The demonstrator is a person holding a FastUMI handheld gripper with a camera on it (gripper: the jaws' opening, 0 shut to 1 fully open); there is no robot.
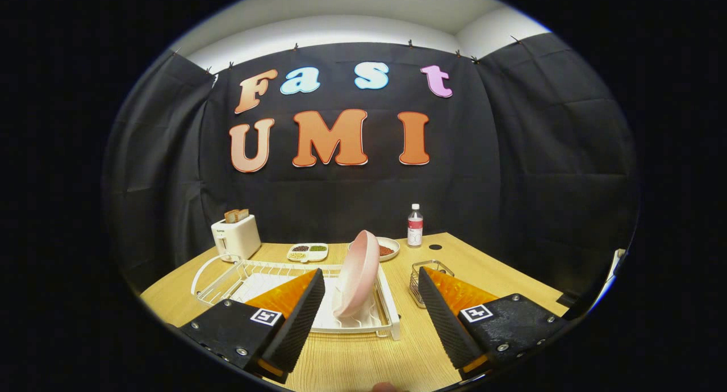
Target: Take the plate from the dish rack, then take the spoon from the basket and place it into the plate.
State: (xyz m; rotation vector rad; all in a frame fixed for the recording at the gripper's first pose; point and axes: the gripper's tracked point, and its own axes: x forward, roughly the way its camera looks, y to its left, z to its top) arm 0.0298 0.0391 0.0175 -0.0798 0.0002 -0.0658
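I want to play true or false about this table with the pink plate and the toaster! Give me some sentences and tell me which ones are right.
1. The pink plate stands on its edge in the white dish rack. True.
2. The gripper is shut on the plate. False: its fingers are wide open and the plate is just ahead, between them.
3. The toaster has bread in it. True.
4. The water bottle lies on its side. False: it stands upright near the back wall.
5. The wire basket is inside the dish rack. False: it stands on the table beside the rack.
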